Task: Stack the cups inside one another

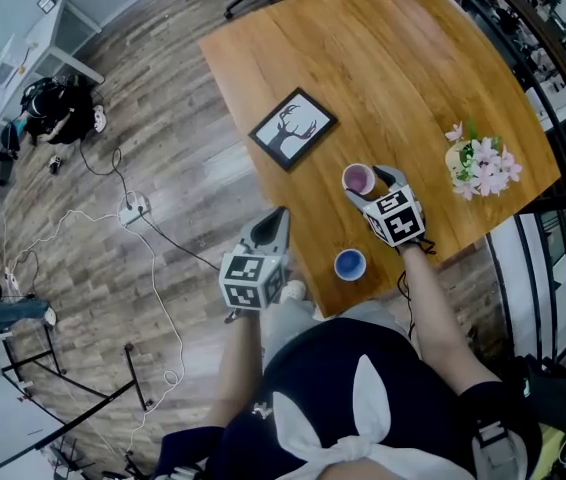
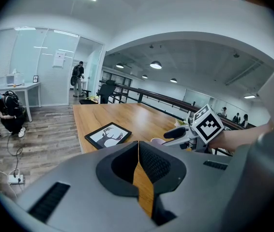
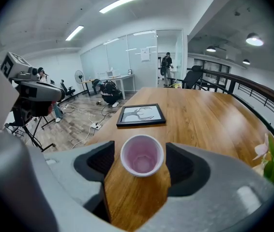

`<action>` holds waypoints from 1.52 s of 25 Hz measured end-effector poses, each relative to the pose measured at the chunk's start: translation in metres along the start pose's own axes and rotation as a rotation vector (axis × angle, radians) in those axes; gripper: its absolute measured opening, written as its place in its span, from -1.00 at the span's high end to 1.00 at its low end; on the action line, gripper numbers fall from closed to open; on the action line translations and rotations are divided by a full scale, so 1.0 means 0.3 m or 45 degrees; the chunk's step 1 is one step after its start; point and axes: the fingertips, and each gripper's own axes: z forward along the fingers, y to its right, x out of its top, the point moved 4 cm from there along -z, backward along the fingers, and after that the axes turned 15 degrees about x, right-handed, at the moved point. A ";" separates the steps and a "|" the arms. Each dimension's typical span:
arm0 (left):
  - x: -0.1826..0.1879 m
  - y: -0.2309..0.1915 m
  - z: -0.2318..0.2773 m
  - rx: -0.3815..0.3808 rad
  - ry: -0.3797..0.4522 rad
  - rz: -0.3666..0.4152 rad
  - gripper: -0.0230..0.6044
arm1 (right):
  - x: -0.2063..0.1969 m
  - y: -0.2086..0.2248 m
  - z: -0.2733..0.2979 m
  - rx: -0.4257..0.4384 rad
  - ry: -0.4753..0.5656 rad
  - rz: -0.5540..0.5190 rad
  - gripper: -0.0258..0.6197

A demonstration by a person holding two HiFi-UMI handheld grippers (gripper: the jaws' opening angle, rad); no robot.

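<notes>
A pink cup [image 1: 358, 179] stands upright on the wooden table [image 1: 383, 58]. My right gripper [image 1: 369, 187] is open, one jaw on each side of it. In the right gripper view the pink cup [image 3: 142, 155] sits between the pads [image 3: 103, 161] with a slim gap on both sides. A blue cup [image 1: 350, 264] stands upright near the table's front edge, closer to me than the pink one. My left gripper [image 1: 278, 218] hangs at the table's left edge, shut on nothing. Its pads [image 2: 151, 161] meet in the left gripper view, where the pink cup's rim [image 2: 157, 141] barely shows.
A black-framed deer picture [image 1: 293, 128] lies flat on the table beyond the cups. A vase of pink flowers [image 1: 480, 164] stands at the right edge by a black railing [image 1: 553, 268]. Cables and a power strip [image 1: 133, 208] lie on the floor to the left.
</notes>
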 end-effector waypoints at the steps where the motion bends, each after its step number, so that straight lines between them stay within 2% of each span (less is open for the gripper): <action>1: -0.001 0.001 -0.001 -0.004 0.000 0.003 0.86 | 0.002 -0.004 -0.005 -0.003 0.003 -0.003 -0.10; 16: 0.013 0.020 -0.076 -0.134 0.037 0.073 0.86 | 0.032 -0.140 -0.114 -0.096 0.108 0.005 -0.10; 30: -0.035 0.013 -0.180 -0.252 0.032 0.136 0.86 | -0.085 -0.343 -0.154 -0.151 0.106 0.100 -0.10; 38: -0.075 0.043 -0.212 -0.315 0.038 0.147 0.86 | -0.169 -0.447 -0.160 -0.138 0.085 0.163 -0.10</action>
